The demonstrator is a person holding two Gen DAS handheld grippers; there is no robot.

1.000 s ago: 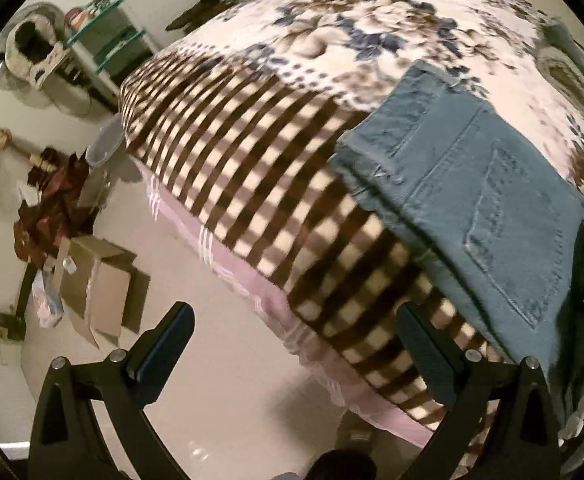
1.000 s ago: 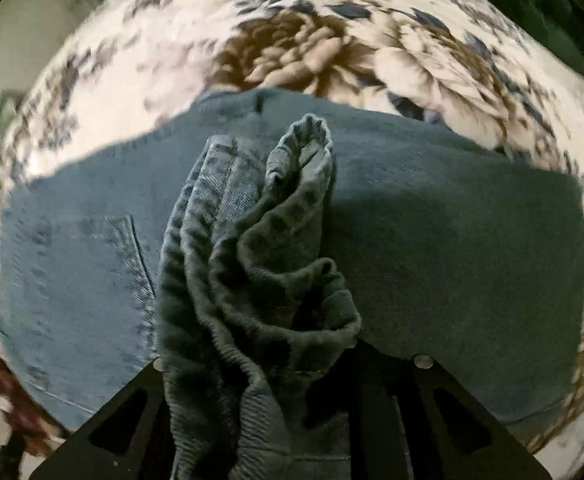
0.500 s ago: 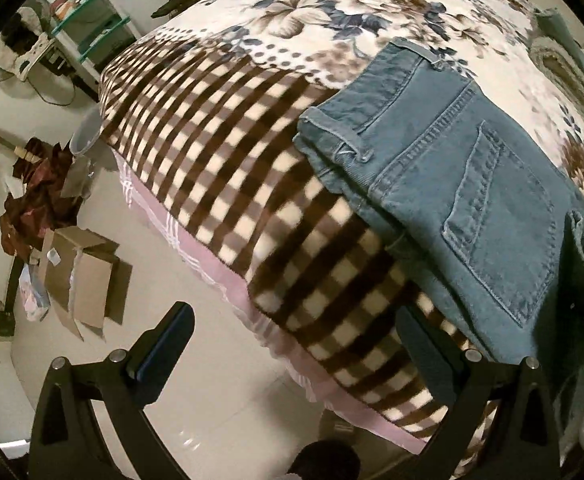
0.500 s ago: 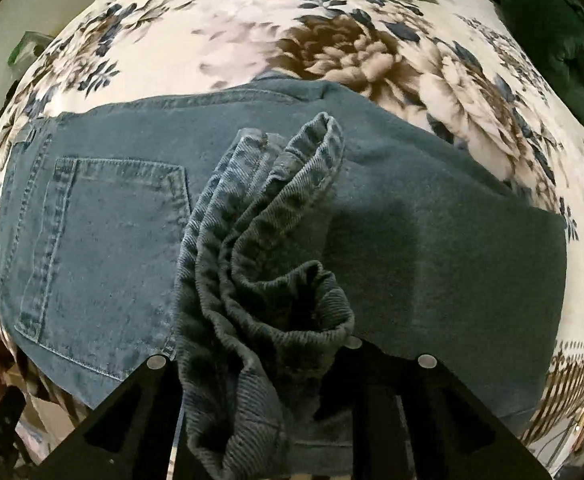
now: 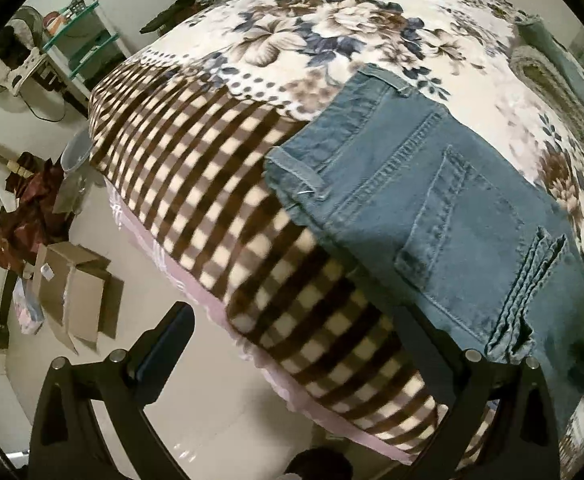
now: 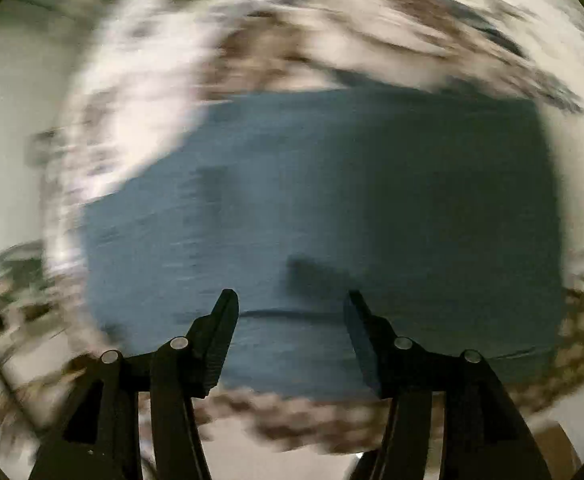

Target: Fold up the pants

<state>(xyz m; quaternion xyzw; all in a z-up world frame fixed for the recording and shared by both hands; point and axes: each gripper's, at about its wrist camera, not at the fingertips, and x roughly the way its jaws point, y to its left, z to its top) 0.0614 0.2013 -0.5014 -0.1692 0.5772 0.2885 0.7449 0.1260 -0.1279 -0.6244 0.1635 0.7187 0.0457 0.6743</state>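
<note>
Both tongs apart, nothing btwn fingers | my L gripper (image 5: pixel 292 344) off bed's (image 5: pixel 195 176) checked edge, over floor | my R gripper (image 6: pixel 292 320) above pants (image 5: pixel 444 216) | pants folded, at bed edge | R view blurred

Pants (image 5: pixel 444 216) on the bed (image 5: pixel 195 168), boxes (image 5: pixel 75 292) on the floor at left

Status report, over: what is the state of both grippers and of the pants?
Left gripper open, empty, off the bed edge. Right gripper open, empty, above the jeans. Jeans folded on the blanket. Nothing in the way.
</note>
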